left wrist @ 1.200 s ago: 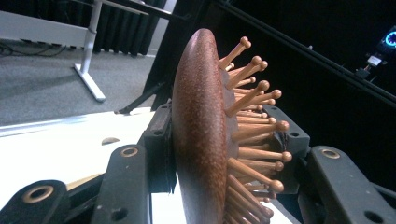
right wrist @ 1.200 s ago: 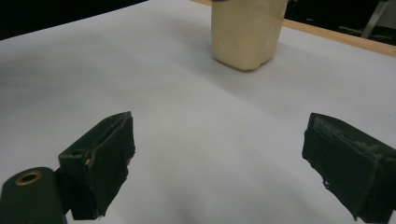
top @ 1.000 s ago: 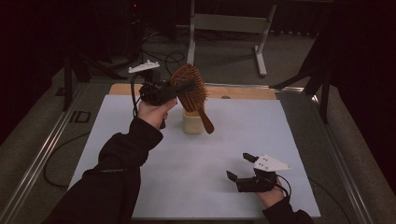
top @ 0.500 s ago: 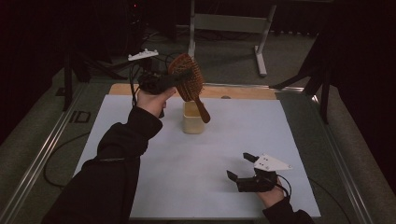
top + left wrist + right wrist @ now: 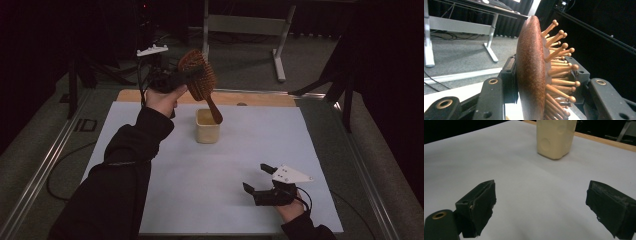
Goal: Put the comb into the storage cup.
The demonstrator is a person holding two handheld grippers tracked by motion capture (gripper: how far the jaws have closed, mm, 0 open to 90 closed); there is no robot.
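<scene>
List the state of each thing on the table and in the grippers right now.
Hairbrush: lifted, clamped by its head, handle tip over the cup.
Cup: upright, open.
Left hand-held gripper: shut on the hairbrush.
Right hand-held gripper: open, empty, low over the table.

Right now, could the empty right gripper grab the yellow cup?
Probably yes. The right gripper is open and holds nothing, and bare white sheet lies between it and the yellow cup.

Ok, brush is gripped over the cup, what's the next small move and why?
Probably lower the left gripper a little, guiding the handle into the cup. Its jaws clamp the brush by the head, and the handle tip hangs at the cup's rim, tilted. The right gripper rests open on the table, well clear, so nothing steadies the cup; go slowly.
</scene>
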